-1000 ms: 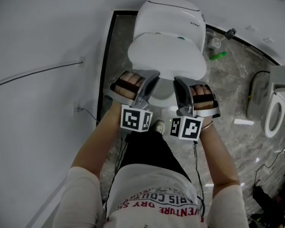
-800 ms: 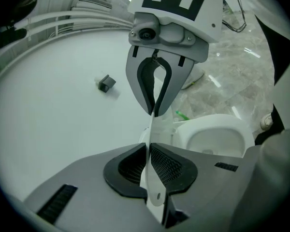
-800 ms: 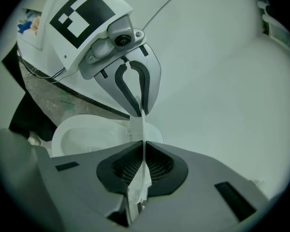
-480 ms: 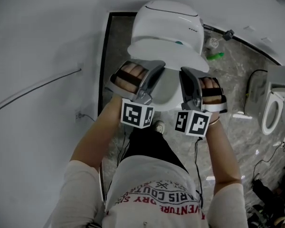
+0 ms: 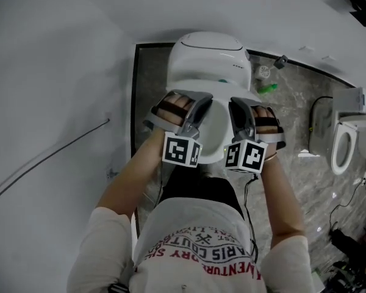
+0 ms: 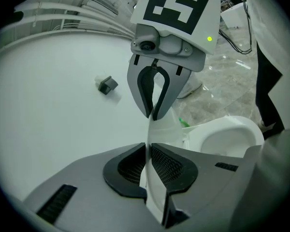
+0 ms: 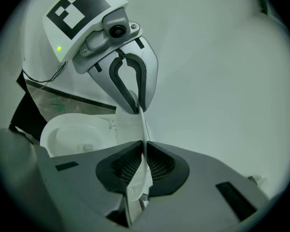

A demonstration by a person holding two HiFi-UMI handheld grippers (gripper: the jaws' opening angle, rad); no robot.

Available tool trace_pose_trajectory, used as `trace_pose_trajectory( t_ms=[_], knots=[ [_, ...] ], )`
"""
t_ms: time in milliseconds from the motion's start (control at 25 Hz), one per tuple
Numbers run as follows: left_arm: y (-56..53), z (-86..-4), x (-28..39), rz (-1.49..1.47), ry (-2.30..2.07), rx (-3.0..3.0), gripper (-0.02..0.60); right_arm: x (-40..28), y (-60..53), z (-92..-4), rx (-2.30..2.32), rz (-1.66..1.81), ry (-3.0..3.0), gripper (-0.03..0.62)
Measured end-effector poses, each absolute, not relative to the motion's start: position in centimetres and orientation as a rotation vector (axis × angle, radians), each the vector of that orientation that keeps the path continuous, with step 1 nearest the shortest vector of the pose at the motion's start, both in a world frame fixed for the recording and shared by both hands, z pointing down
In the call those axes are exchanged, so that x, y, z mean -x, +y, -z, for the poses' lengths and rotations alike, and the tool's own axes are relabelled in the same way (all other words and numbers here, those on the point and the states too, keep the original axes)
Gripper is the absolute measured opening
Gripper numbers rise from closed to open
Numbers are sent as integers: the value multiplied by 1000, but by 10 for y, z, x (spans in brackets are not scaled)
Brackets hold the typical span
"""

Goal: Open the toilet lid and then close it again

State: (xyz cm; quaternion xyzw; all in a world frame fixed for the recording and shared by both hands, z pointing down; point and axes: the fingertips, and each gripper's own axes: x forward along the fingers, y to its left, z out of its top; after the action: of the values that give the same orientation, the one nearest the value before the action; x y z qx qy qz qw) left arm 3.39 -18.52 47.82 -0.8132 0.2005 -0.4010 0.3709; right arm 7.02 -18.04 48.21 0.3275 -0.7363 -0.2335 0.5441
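Now the toilet lid (image 5: 215, 127) stands steeper than a second ago, swung up toward the tank (image 5: 207, 57) ahead of both grippers. The left gripper (image 6: 148, 164) clamps its front edge, its jaws having just eased open slightly. The right gripper (image 7: 144, 164) pinches the same edge alongside, with the bowl (image 7: 72, 134) uncovered below.

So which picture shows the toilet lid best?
The head view. It looks down on the toilet lid and shows most of its broad white top, with the front edge raised. The left gripper view and the right gripper view each show it only edge-on and close up, as a thin white sheet.
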Motion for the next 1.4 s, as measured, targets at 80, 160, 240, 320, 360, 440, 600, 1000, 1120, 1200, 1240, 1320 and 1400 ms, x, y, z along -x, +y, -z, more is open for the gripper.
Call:
trace_pose_trajectory(
  t_ms=[80, 160, 240, 320, 360, 440, 600, 1000, 1120, 1200, 1240, 1320, 1400],
  knots=[
    [-196, -476, -36, 1036, 508, 2091, 44, -72, -191, -480, -784, 537, -1745, 29],
    [-209, -472, -40, 1039, 507, 2101, 44, -76, -205, -477, -785, 521, -1745, 29],
    [-224, -469, -43, 1038, 522, 2115, 46, -80, -219, -474, -777, 501, -1755, 29],
    [-239, -465, -46, 1035, 554, 2126, 49, -82, -234, -471, -770, 480, -1771, 29],
    [-245, -464, -47, 1032, 569, 2130, 51, -84, -241, -470, -766, 478, -1779, 29],
    [-258, -462, -51, 1027, 581, 2132, 54, -88, -254, -468, -760, 483, -1793, 29],
    [-277, -463, -56, 1033, 570, 2136, 55, -92, -272, -468, -738, 483, -1813, 29],
    [-340, -468, -59, 1055, 645, 2171, 63, -95, -333, -473, -697, 468, -1861, 29],
    [-359, -471, -62, 1066, 658, 2180, 64, -99, -352, -477, -677, 456, -1866, 29],
    [-371, -474, -64, 1073, 658, 2180, 64, -99, -363, -478, -664, 449, -1869, 29],
    [-376, -475, -64, 1078, 658, 2181, 63, -99, -368, -479, -657, 446, -1872, 29],
    [-385, -477, -64, 1092, 653, 2179, 64, -99, -377, -481, -646, 439, -1881, 30],
    [-392, -479, -66, 1105, 639, 2178, 64, -101, -384, -482, -639, 432, -1893, 29]
  ],
)
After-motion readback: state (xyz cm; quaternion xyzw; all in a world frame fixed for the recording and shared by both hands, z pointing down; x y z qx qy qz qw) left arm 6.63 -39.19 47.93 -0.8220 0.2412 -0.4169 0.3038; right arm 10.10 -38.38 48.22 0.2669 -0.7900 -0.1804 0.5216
